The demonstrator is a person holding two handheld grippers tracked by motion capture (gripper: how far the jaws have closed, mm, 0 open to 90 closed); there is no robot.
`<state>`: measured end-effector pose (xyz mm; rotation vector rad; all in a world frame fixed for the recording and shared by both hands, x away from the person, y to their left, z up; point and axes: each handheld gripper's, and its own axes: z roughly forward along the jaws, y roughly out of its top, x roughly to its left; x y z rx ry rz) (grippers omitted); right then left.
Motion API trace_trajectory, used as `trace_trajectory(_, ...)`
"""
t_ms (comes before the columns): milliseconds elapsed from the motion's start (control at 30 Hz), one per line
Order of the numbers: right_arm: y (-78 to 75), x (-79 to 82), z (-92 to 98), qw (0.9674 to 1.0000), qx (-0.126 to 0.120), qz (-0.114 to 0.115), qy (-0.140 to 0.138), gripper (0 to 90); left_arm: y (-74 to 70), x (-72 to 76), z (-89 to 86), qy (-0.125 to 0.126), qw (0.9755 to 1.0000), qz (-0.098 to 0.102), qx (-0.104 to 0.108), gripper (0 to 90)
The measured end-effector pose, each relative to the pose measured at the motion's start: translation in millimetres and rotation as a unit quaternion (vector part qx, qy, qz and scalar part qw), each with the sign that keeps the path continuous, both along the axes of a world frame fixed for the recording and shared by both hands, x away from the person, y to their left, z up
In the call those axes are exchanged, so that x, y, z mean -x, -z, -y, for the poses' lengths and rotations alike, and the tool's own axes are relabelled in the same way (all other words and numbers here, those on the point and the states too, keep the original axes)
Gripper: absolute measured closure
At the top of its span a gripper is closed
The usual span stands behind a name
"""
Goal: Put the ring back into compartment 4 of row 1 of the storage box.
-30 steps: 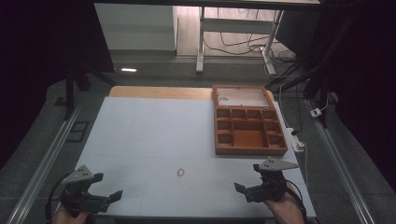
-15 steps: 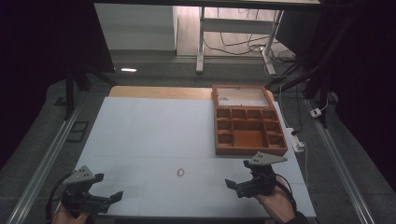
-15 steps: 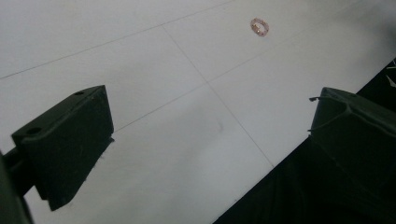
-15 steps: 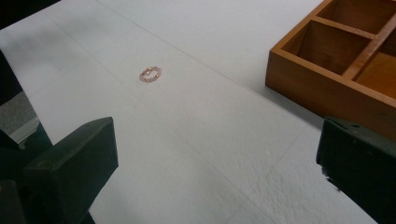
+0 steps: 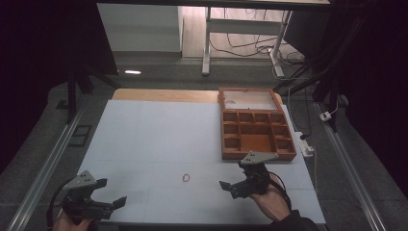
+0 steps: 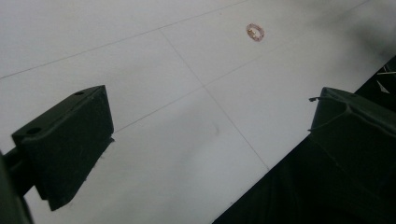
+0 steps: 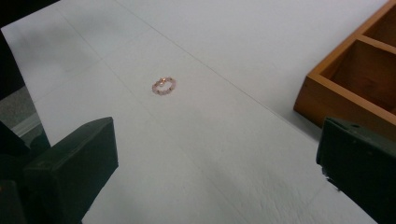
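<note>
A small pink bead ring (image 5: 186,177) lies flat on the white table (image 5: 154,134), between the two tools. The right gripper (image 5: 236,185) is near it, jaws wide apart and holding nothing. The left gripper (image 5: 111,193) sits at the near left corner, also wide open and empty. A wooden box (image 5: 255,129) with little compartments stands at the right side. No words can be read anywhere.

Small pink bead ring (image 7: 163,86) on white table (image 7: 224,140), wooden box (image 7: 355,70) corner, jaws apart
</note>
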<state>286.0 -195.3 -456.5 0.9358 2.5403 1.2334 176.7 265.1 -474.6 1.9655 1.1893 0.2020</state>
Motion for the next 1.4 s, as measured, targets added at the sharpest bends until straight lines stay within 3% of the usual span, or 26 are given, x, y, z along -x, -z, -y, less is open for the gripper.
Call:
trace_trajectory(833,19.9,-27.1,-67.3,0.9981,0.052,-0.005,-0.032,0.0,-0.3,0.3,0.3,0.011,0.9999,0.004,0.002,0.0)
trace_trajectory(1133,32.0,-41.0,-93.4,0.9967,0.067,-0.01,-0.043,0.0,-0.2,0.6,0.6,0.014,0.9999,0.006,0.0,0.0)
trace_trajectory(1400,47.1,-53.7,-115.2,0.9942,0.098,-0.003,-0.043,0.0,0.0,0.5,0.6,0.013,0.9999,0.006,-0.001,0.0)
